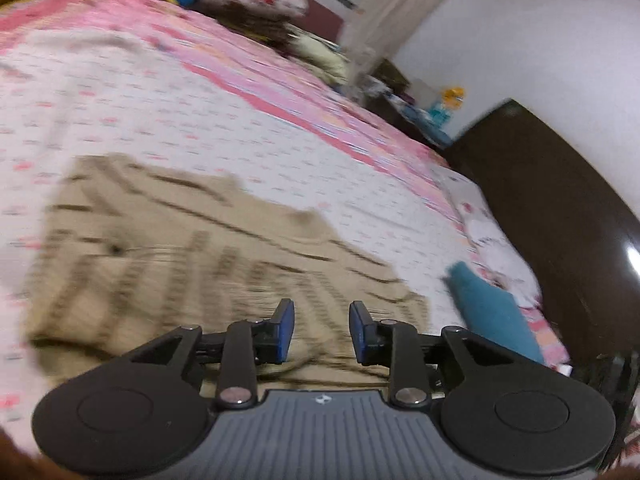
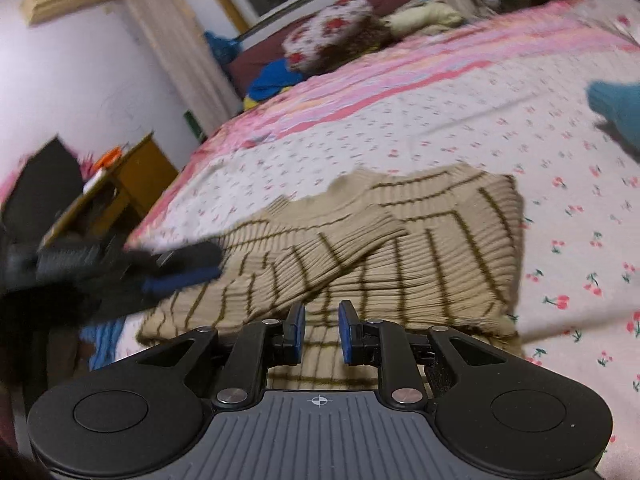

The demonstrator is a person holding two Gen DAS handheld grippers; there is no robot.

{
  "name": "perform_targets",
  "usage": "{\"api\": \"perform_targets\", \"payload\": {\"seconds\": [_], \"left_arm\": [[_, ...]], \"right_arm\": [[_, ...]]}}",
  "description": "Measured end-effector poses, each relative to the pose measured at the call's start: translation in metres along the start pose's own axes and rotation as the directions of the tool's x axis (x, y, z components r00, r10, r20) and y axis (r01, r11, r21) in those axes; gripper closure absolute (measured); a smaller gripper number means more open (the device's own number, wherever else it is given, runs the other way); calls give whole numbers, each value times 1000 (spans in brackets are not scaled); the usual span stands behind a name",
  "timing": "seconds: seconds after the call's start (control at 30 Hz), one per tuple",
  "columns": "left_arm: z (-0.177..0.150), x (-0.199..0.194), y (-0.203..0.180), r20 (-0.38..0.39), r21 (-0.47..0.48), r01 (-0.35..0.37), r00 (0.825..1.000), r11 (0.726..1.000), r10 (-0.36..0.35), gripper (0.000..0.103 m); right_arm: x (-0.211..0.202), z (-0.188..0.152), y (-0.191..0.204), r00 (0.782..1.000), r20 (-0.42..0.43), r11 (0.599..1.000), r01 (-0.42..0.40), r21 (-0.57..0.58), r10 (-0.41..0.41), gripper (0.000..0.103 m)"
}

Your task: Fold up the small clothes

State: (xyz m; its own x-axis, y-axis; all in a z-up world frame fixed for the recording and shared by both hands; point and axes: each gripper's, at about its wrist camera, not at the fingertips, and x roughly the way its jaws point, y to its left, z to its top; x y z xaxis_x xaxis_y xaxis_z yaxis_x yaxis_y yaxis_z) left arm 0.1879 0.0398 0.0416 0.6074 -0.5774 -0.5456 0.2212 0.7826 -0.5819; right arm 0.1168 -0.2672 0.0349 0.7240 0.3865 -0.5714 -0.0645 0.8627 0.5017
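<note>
Your beige sweater [image 2: 400,240] with thin dark stripes lies on the bed [image 2: 440,128], on a white sheet printed with small cherries, with a pink striped band of the cover running beyond it. In the right wrist view one sleeve [image 2: 340,248] is laid across the body of the sweater, slanting from the near left toward the middle, and the garment's far right edge shows a doubled-over fold. Your right tongs [image 2: 321,334] hang just over the near hem of the sweater, the blue pads [image 2: 297,334] a narrow gap apart with nothing pinched between them; only knit shows through the gap. Your left tongs [image 1: 322,334] likewise sit above the near part of the sweater [image 1: 200,260], spread a little wider, with no cloth caught between the pads [image 1: 285,332]. From the right wrist view you can see the left tongs [image 2: 180,276] at the sweater's left edge, blurred. A teal piece of cloth [image 1: 488,308] lies on the sheet to the right of the sweater, apart from it. At the head of the bed sit a flowered pillow [image 2: 332,28] and a blue item [image 2: 272,78].
</note>
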Motion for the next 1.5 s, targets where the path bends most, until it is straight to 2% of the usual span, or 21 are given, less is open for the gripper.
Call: {"api": "perform_targets", "payload": {"seconds": [0.17, 0.23, 0.33, 0.47, 0.63, 0.77, 0.87, 0.93, 1.0, 1.17, 1.33, 1.4, 1.47, 1.5], "left_arm": [[1, -14, 35, 39, -58, -75, 996, 996, 77, 67], [2, -15, 39, 48, -48, -102, 993, 994, 105, 67], [3, -14, 42, 61, -14, -136, 989, 991, 137, 67], [4, -7, 48, 58, -5, -159, 986, 987, 159, 67], [3, -3, 59, 44, -20, -172, 984, 985, 173, 67], [3, -1, 62, 40, -28, -175, 984, 984, 176, 67], [4, 0, 60, 41, -25, -180, 983, 983, 181, 67], [5, -1, 59, 45, -22, -182, 982, 983, 183, 67], [6, -4, 58, 52, -22, -182, 982, 983, 183, 67], [15, -14, 56, 105, -42, -161, 981, 986, 165, 66], [22, -21, 56, 162, -64, -146, 975, 987, 155, 59], [22, -15, 57, 153, -59, -162, 974, 985, 169, 58], [19, -4, 59, 130, -52, -186, 973, 981, 191, 58], [18, 2, 61, 113, -47, -203, 972, 978, 207, 58]], "right_arm": [[12, 20, -7, 1000, 27, 999, 8, 48, -10, 76], [21, 28, -13, 1000, 19, 997, 19, 81, -21, 71], [39, 36, -16, 999, -9, 992, 47, 121, -47, 71], [58, 38, -21, 997, -36, 986, 78, 146, -74, 71], [74, 35, -22, 998, -41, 982, 61, 177, -54, 71], [80, 38, -29, 999, -34, 968, 43, 248, -36, 72], [82, 42, -30, 999, -21, 963, 31, 269, -27, 78], [80, 44, -30, 1000, -8, 958, 15, 285, -13, 90], [74, 47, -28, 1000, 14, 957, -3, 291, -2, 96], [40, 65, -18, 991, 116, 954, -100, 283, 70, 98], [-14, 73, -14, 954, 275, 948, -190, 256, 117, 99], [-26, 67, -19, 947, 306, 951, -177, 254, 95, 99], [-23, 55, -29, 960, 276, 956, -117, 270, 40, 99], [-15, 47, -36, 973, 231, 953, -72, 295, 2, 99]]}}
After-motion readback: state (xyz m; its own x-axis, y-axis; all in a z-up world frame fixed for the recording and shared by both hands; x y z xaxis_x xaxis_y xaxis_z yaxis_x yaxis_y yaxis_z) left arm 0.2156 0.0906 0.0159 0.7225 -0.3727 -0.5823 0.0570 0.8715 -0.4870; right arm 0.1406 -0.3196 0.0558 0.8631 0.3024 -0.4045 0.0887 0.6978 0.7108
